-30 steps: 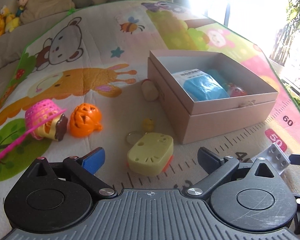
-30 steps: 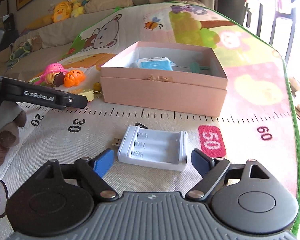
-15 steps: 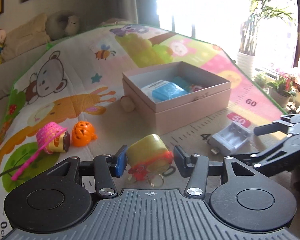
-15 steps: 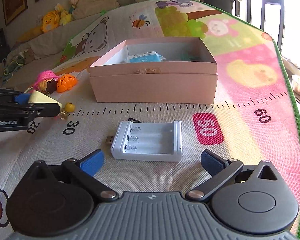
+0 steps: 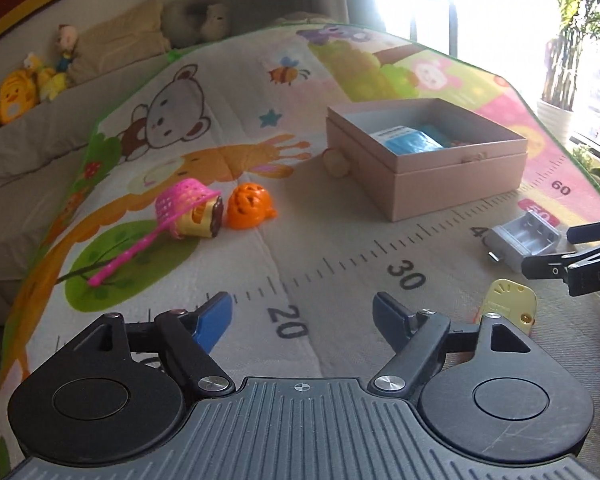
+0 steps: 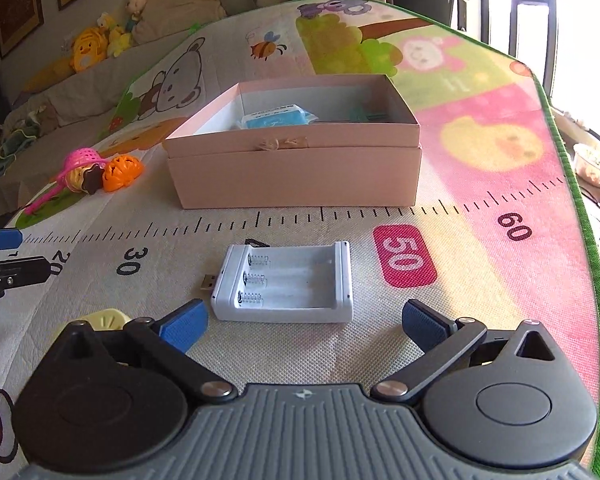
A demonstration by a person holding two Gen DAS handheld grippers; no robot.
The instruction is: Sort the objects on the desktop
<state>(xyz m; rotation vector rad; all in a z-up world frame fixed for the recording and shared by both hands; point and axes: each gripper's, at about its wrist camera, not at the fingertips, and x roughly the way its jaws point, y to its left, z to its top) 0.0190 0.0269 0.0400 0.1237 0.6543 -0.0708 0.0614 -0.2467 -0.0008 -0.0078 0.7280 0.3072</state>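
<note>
The left gripper [image 5: 302,316], clamped on a pale yellow toy [image 5: 508,306] half a second ago, now has nothing between its blue pads [image 5: 214,318]; its jaws are opening over bare play mat [image 5: 340,248] by the printed "20". The yellow toy, ribbed on top with a small round bead at one corner, has come to lie on the mat just right of that gripper, partly hidden behind its arm. Beside it, the right gripper [image 6: 302,322] has stayed put, spread wide and gripping nothing, hovering close over the white battery charger [image 6: 286,284], whose three empty spring-lined slots face up and whose USB plug juts out on the left. Farther off, the open pink cardboard box [image 6: 296,176] holds a blue packet [image 6: 278,118] with a white label. To its left, an orange pumpkin toy [image 5: 250,206] sits beside a pink mesh scoop [image 5: 172,210] tipped over a gold and brown toy. Plush toys [image 6: 90,46] line the sofa behind.
</note>
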